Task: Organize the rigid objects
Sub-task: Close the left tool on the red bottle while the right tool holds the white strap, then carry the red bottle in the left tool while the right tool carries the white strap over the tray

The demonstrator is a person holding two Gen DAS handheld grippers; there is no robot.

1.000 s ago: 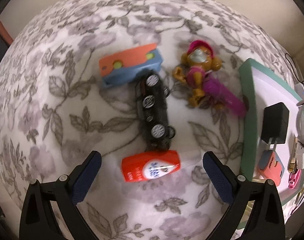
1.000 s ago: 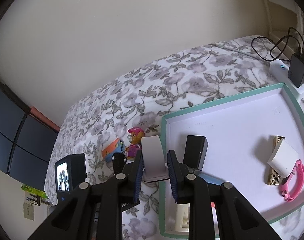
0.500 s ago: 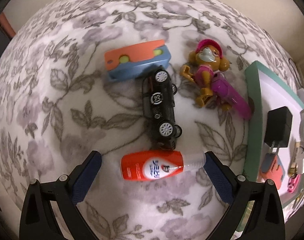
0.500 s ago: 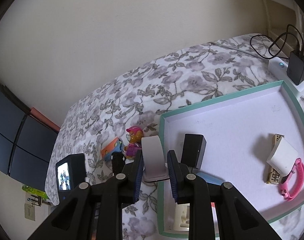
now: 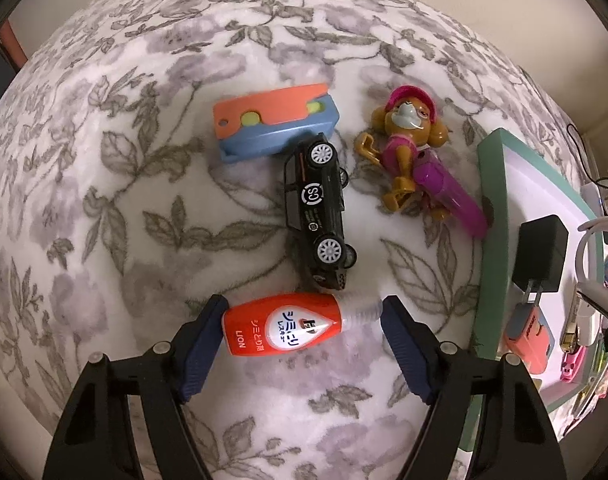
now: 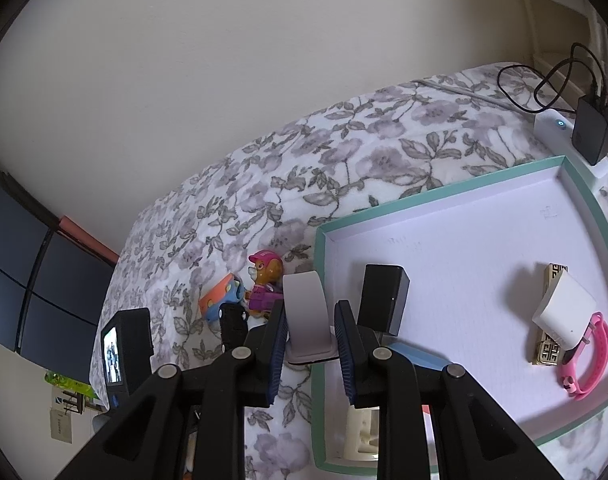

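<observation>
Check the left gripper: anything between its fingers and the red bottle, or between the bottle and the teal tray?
Nothing visible. The left gripper, jaws just closing, brackets the red bottle lying on the floral blanket; the black toy car sits just beyond, outside the fingers. Blanket from there to the teal tray looks bare.

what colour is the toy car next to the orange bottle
Black, with white wheels; the toy car shows best in the left wrist view.
</observation>
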